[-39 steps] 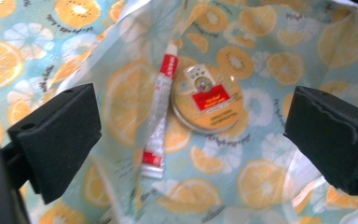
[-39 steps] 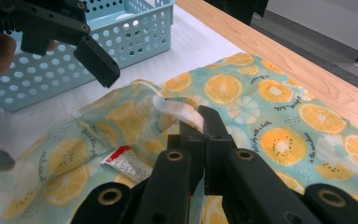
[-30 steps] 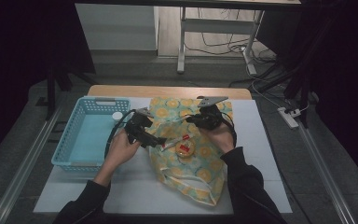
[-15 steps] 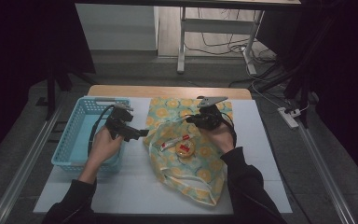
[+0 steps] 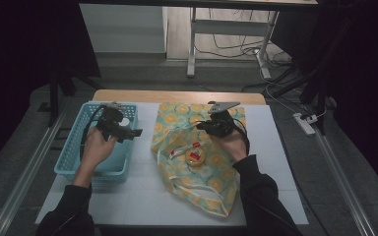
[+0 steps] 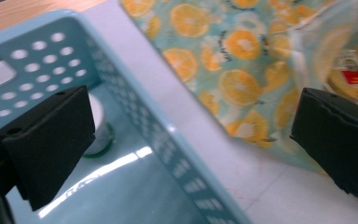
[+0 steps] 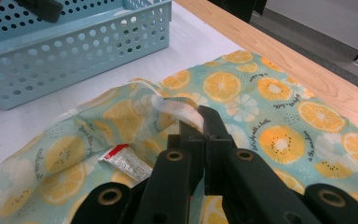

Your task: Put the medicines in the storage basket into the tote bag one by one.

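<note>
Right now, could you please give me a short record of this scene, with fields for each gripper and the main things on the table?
left gripper: open, empty, over the right wall of the blue basket
right gripper: shut on the bag's handle
bag: orange-slice print, lying flat on the white table
on the bag: round yellow item and a small red-and-white packet
in basket: a white round thing, partly hidden by a jaw

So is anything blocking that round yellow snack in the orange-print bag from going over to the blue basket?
Partly. The round yellow snack lies inside the bag, whose rim the right gripper pinches. The basket stands apart, white table between.
</note>
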Demonstrator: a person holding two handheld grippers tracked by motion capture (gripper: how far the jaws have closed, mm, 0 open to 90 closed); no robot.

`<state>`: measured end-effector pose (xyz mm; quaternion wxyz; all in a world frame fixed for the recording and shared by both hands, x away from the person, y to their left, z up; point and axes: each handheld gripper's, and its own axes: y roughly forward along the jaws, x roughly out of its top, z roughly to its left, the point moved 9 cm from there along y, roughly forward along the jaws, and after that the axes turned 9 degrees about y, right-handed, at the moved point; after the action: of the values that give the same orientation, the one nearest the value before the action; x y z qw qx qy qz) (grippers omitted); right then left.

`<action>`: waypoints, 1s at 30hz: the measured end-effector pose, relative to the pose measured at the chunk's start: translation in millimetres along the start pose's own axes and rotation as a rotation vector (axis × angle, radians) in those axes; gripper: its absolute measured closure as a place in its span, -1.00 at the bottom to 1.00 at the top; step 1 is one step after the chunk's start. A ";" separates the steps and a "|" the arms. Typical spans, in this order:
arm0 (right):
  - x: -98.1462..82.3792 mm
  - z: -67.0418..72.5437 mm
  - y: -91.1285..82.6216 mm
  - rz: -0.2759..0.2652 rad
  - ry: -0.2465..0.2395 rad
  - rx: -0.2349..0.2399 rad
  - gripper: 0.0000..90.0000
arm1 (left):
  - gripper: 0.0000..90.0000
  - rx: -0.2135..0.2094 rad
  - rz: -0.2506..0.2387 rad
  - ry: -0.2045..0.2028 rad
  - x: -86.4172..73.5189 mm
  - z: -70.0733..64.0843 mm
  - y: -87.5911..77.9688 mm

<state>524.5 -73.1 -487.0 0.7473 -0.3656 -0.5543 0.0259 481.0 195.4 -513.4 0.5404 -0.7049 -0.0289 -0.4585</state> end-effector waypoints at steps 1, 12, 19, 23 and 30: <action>0.0 0.1 -0.1 0.000 0.000 0.000 0.99 | -1.00 0.006 0.005 -0.008 -0.8 3.1 -0.4; 0.2 0.8 -0.1 -0.001 -0.001 0.002 0.99 | -1.00 0.078 0.044 -0.078 -11.7 36.3 5.1; 0.2 0.9 0.3 -0.002 -0.001 0.003 0.99 | -1.00 0.087 0.076 -0.107 -21.5 51.2 17.5; 0.5 1.3 0.1 -0.003 -0.001 0.003 0.99 | -1.00 0.091 0.102 -0.105 -24.8 56.7 25.1; 1.2 1.7 -0.3 -0.007 -0.002 0.006 0.99 | -0.98 0.106 0.140 -0.099 -27.2 64.0 36.8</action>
<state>523.3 -71.9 -485.7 0.7480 -0.3615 -0.5561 0.0255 524.4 242.9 -558.6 0.6057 -0.6973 -0.0305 -0.3821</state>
